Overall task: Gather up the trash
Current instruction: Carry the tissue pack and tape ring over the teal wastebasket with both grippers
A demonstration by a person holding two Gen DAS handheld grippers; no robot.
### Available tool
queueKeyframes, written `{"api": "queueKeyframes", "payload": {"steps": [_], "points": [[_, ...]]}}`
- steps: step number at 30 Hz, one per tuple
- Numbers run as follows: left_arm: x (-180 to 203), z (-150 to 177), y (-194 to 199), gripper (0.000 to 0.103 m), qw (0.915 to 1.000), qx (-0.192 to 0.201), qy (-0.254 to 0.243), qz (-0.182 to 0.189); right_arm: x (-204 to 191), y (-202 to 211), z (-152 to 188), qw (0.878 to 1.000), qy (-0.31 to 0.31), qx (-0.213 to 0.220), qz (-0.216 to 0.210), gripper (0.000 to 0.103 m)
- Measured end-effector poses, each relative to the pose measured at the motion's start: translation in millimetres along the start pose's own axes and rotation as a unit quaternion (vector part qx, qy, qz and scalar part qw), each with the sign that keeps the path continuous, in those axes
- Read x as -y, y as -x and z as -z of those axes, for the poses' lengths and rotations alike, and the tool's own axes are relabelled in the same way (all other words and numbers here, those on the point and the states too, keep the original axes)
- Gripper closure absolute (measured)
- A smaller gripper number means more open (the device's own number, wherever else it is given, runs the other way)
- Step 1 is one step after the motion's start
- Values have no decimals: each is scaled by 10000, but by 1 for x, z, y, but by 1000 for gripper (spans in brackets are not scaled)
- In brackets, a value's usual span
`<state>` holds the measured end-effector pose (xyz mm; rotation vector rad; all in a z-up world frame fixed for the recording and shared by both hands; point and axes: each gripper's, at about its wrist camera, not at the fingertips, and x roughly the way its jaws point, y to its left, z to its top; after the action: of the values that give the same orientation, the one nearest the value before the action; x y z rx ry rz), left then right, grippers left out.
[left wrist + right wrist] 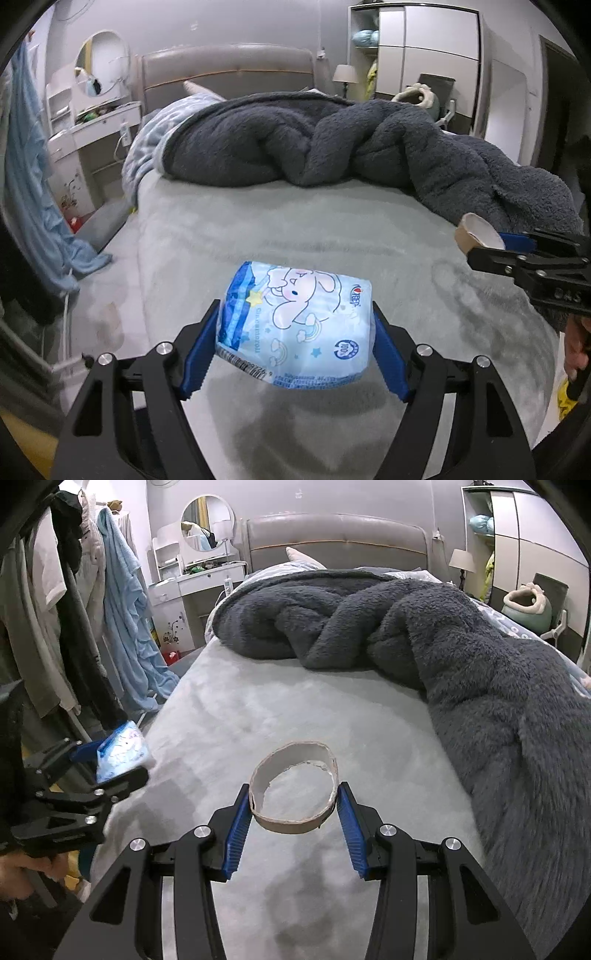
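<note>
Both claws loaded w/ trash, lifted off the bed [258, 716].
Left claw [295, 343] clamps tissue pack [295, 325] by its sides; right claw [293, 808] pinches cardboard tape ring [293, 786] across its width so it won't slip.

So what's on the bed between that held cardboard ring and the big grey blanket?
Nothing: in the right wrist view only bare pale sheet lies between the cardboard ring and the grey blanket.

I am holding my left claw [295, 332] clamped wide around its load, and my right claw [293, 808] pinching narrower, both angling downward.
</note>
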<state>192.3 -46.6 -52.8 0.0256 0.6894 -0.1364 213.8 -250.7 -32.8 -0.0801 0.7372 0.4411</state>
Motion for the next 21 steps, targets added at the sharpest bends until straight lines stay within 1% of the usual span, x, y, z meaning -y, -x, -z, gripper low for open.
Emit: {"api": "queueKeyframes", "payload": {"steps": [4, 8, 11, 13, 15, 17, 21], "points": [[-12, 13, 8, 26, 9997, -86, 228, -66, -29, 14, 8, 10000, 3, 18, -63, 56], [-30, 30, 17, 26, 9982, -198, 462, -328, -60, 29, 10, 9998, 108, 105, -112, 56], [-45, 42, 24, 26, 9960, -295, 659, -527, -77, 35, 10, 9997, 138, 147, -167, 56], [-57, 50, 29, 26, 9936, -403, 805, -680, -90, 37, 10, 9995, 180, 144, -218, 56], [-68, 56, 33, 26, 9912, -475, 992, -732, -101, 37, 10, 9992, 221, 152, -281, 56], [-84, 66, 38, 26, 9872, -554, 1249, -817, -111, 37, 9, 9990, 240, 157, -351, 56], [-110, 81, 46, 26, 9802, -699, 1534, -1040, -134, 32, 5, 9983, 329, 136, -469, 56]]}}
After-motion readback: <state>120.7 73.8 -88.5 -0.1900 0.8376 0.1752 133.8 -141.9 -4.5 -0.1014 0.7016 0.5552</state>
